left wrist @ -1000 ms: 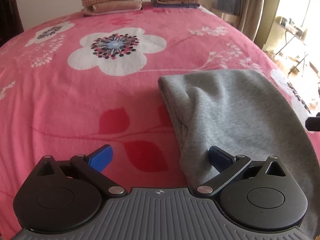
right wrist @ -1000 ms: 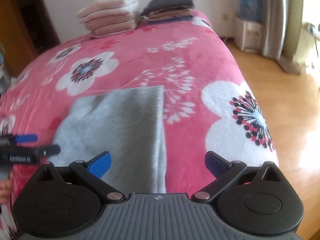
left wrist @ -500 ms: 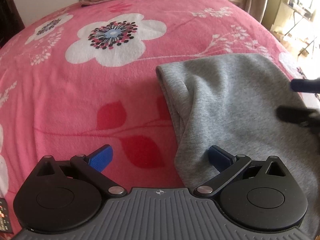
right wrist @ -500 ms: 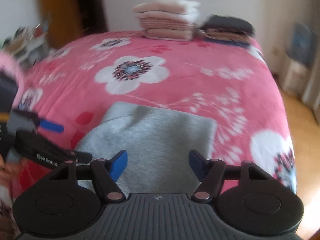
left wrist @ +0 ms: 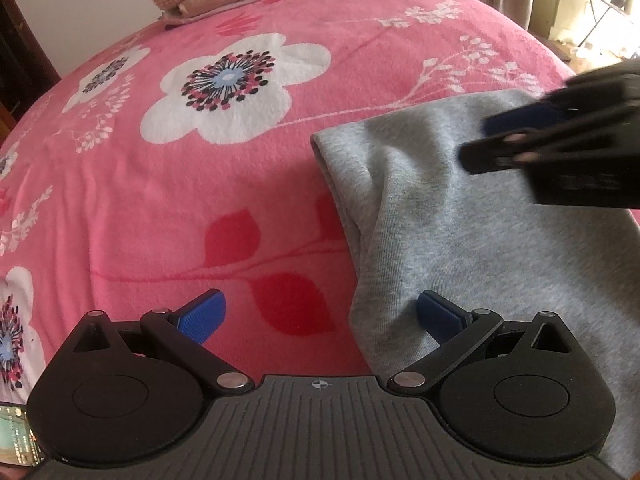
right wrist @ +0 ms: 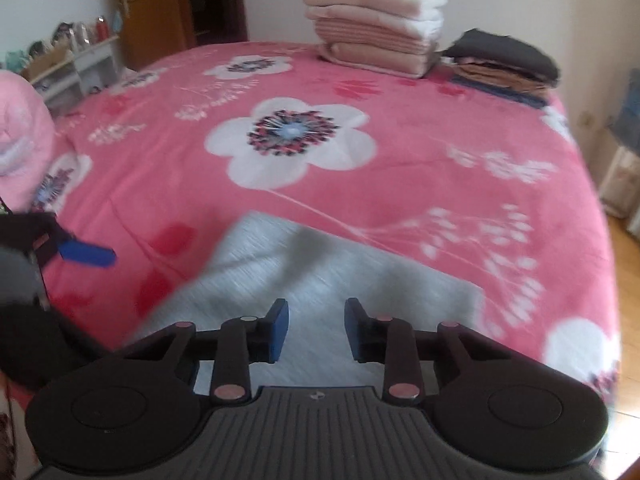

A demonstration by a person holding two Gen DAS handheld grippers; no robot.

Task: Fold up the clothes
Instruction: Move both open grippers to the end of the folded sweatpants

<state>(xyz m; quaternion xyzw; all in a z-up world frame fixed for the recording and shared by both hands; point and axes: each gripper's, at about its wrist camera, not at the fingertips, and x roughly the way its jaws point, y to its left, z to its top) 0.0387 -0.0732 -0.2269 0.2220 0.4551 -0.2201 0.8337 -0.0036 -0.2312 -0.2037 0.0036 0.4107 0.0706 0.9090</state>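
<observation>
A grey folded garment [left wrist: 460, 240] lies on the pink flowered bedspread [left wrist: 160, 200]. My left gripper [left wrist: 320, 312] is open wide at the garment's near left edge, with its right finger [left wrist: 438, 314] over the cloth and its left one over the bedspread. My right gripper [left wrist: 494, 140] shows blurred above the garment's far right part. In the right wrist view, the right gripper [right wrist: 316, 330] hovers over the grey garment [right wrist: 320, 272] with a narrow gap and nothing between its fingers. A blue finger [right wrist: 86, 255] of the left gripper shows at the left.
A beige stack of folded cloth [right wrist: 376, 28] and a darker stack [right wrist: 504, 60] sit at the bed's far end. A pink sleeve [right wrist: 20, 132] is at the left. A shelf with bottles [right wrist: 72, 52], a door [right wrist: 152, 8] and wooden floor [right wrist: 624, 240] surround the bed.
My right gripper swung left from the bed's right side to above the grey garment, and its fingers narrowed. The left gripper stayed open at the garment's left edge, tilting slightly downward.
</observation>
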